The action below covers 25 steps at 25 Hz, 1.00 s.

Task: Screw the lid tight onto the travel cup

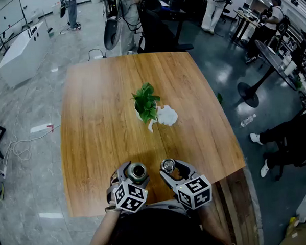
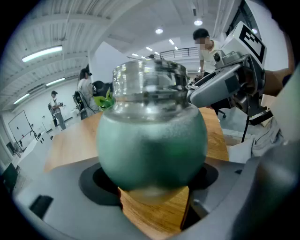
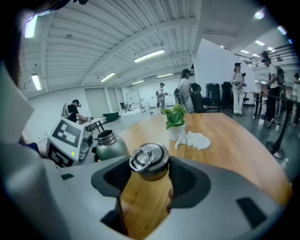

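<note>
The green travel cup (image 1: 137, 171) stands upright near the table's front edge, its steel neck open on top. My left gripper (image 1: 131, 176) is shut on its round body (image 2: 151, 143), which fills the left gripper view. Just to the right, my right gripper (image 1: 168, 170) is shut on the steel lid (image 1: 168, 165), held above the wood with its ring handle up (image 3: 149, 161). Lid and cup are apart, a short gap between them. In the right gripper view the cup (image 3: 109, 144) shows at the left, beside the left gripper's marker cube.
A small potted plant (image 1: 146, 104) and a crumpled white cloth (image 1: 165, 116) sit mid-table, beyond both grippers. The wooden table (image 1: 96, 122) ends just below the grippers. Chairs, people and cables stand around on the floor.
</note>
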{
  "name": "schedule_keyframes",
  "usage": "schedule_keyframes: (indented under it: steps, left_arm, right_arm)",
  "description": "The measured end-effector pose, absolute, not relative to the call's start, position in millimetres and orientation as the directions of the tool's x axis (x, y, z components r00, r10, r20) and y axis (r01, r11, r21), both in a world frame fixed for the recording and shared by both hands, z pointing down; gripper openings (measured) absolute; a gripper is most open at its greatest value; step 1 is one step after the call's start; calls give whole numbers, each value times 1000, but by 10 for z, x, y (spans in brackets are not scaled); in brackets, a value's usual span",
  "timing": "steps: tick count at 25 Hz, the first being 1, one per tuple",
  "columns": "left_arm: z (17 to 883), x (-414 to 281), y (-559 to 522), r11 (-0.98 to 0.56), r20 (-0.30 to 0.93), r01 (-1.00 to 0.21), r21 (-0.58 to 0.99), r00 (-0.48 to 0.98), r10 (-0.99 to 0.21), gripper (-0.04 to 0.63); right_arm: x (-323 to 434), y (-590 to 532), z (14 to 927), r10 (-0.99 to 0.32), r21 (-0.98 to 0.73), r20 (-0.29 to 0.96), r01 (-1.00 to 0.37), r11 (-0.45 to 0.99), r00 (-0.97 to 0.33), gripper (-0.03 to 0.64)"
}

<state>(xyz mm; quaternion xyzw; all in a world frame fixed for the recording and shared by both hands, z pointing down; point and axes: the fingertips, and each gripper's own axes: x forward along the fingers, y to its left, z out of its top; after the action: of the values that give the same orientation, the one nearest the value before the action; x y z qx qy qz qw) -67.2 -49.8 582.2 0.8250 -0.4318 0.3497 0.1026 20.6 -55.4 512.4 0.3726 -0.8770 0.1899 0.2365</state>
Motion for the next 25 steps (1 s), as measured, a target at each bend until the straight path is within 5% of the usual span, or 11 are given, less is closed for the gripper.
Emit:
schedule_keyframes:
  steps: [16,25]
  left_arm:
    - [5839,-546,-420,-671,675,-732,-119,436,-595,396]
    - [5720,-163,-124,-916,743,-379,-132,574,-345,396]
  right_arm:
    - [170,-494,4830,-531,-214,427,-653,727,-732,256]
    - [-220,-29,4271,-187,-234,324,-270,934,-927,256]
